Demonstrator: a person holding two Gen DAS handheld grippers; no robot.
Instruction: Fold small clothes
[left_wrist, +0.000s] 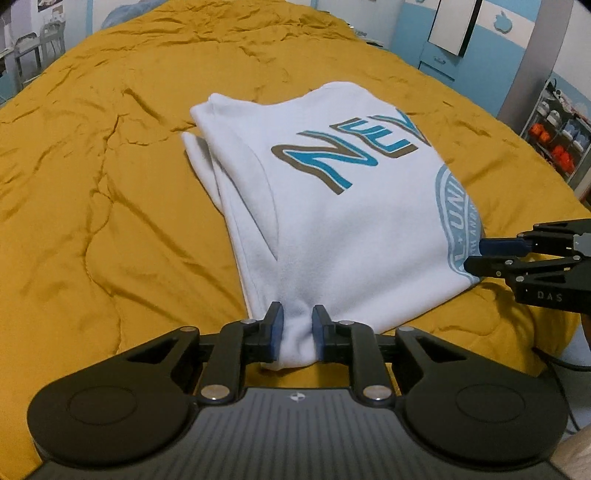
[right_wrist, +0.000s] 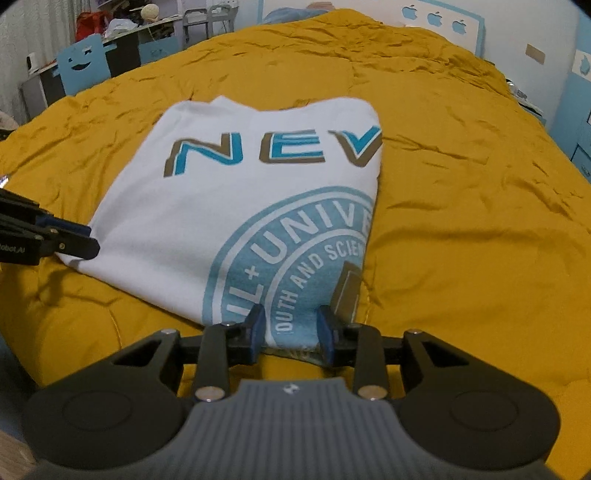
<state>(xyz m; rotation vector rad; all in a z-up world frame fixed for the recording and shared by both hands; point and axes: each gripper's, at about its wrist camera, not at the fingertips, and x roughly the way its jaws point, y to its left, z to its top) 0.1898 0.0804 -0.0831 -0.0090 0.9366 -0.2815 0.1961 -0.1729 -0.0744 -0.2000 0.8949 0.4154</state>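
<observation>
Left gripper (left_wrist: 297, 334) first: its jaws are pulled in narrow, with a bunch of white fabric pinched between the blue pads (left_wrist: 276, 332), so it's holding the near left corner of the shirt (left_wrist: 332, 221). That shirt is already folded in on both sides and lies flat on the yellow bedspread (left_wrist: 110, 184), stretching away from the gripper, with the "NEV" lettering up toward the far end.

Moving right, the round blue seal print sits just ahead of the right gripper (right_wrist: 291, 334). Its jaws are also narrow and straddle the near right corner of the hem. The cloth is clearly between the pads, and it looks gripped, though the bunching is less obvious than on the left.

What could go wrong from here, as I see it:
- Looks like the next bit is carrying the near edge over toward the lettering. If the right pinch is shallower than the left, that corner could slip out mid-lift and the fold lands crooked.
- The folded-in sleeve layers along the left edge are loose. Lifting too fast could flop them open.
- The bedspread is soft and wrinkly right under both grippers. A pad could catch some quilt along with the hem and drag it.
- One hand getting ahead of the other would skew the crease.
</observation>
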